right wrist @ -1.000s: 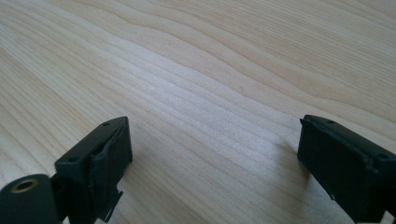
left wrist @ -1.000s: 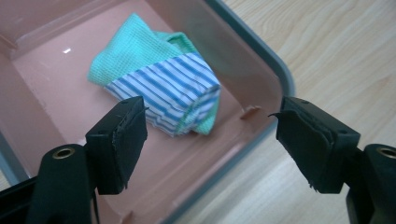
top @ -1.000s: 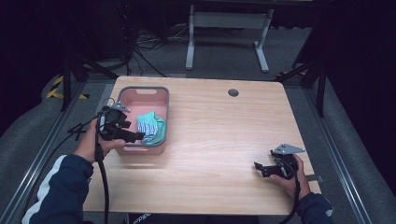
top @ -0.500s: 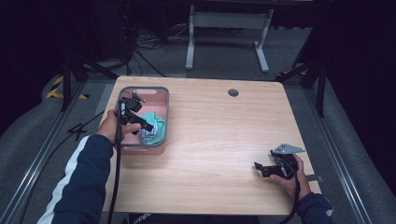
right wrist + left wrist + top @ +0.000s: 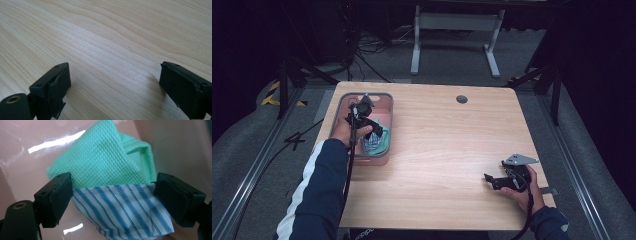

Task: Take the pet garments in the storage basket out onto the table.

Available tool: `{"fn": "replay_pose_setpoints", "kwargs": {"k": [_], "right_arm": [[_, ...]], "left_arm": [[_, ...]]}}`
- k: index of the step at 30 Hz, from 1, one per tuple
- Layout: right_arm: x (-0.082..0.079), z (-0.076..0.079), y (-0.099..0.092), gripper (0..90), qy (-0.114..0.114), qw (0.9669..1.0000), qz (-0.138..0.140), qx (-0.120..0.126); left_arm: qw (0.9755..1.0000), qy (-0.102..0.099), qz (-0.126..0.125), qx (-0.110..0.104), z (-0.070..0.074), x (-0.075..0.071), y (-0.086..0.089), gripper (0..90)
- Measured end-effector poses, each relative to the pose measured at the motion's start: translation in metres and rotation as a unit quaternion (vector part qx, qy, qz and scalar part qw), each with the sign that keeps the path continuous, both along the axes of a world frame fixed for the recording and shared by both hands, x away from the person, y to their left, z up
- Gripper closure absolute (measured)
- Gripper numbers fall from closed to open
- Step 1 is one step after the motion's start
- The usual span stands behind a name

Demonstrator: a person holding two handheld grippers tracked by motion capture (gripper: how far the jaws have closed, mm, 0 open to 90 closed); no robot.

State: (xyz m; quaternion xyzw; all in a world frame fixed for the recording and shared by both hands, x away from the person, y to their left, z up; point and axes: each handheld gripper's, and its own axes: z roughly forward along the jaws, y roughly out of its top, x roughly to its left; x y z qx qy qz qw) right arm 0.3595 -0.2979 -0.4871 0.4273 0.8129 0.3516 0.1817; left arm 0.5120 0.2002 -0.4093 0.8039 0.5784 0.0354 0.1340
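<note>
High view: wooden table (image 5: 447, 150) with a pink bin (image 5: 389, 100) at its left edge. Left gripper (image 5: 364, 117) reaching down into the bin, over a green cloth (image 5: 384, 137) and a blue-striped cloth (image 5: 373, 145) lying inside. Right gripper (image 5: 492, 180) held low over the bare near-right part of the table, well apart from the bin, grey plate on top.

Left gripper view: jaws spread wide, just opened further, on either side of the striped cloth (image 5: 125, 210); pads not pressing on it. Green waffle-weave cloth (image 5: 100, 162) bunched just behind and above the striped one, the two touching. Glossy pink wall of the bin (image 5: 175, 145) behind and around both cloths.

Right gripper view: jaws wide apart, nothing between them. Pale wood grain of the table (image 5: 112, 37) close beneath, faint shadow beside the right-hand jaw.
</note>
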Motion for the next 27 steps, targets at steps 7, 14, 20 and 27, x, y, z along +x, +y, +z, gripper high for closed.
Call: {"fn": "replay_pose_setpoints", "kwargs": {"k": [7,14,20,27], "right_arm": [[0.0,0.0,0.0,10.4,0.0,1.0,0.0,0.0],[0.0,0.0,0.0,10.4,0.0,1.0,0.001,0.0],[0.0,0.0,0.0,10.4,0.0,1.0,0.001,0.0],[0.0,0.0,0.0,10.4,0.0,1.0,0.001,0.0]], "left_arm": [[0.9992,0.015,0.014,0.033,-0.012,0.004,-0.008,14.5],[0.9968,0.014,0.008,0.079,-0.021,0.004,-0.014,19.7],[0.9955,0.009,0.007,0.094,-0.022,0.005,-0.014,27.5],[0.9933,-0.007,-0.005,0.115,-0.018,0.004,-0.008,51.3]]}}
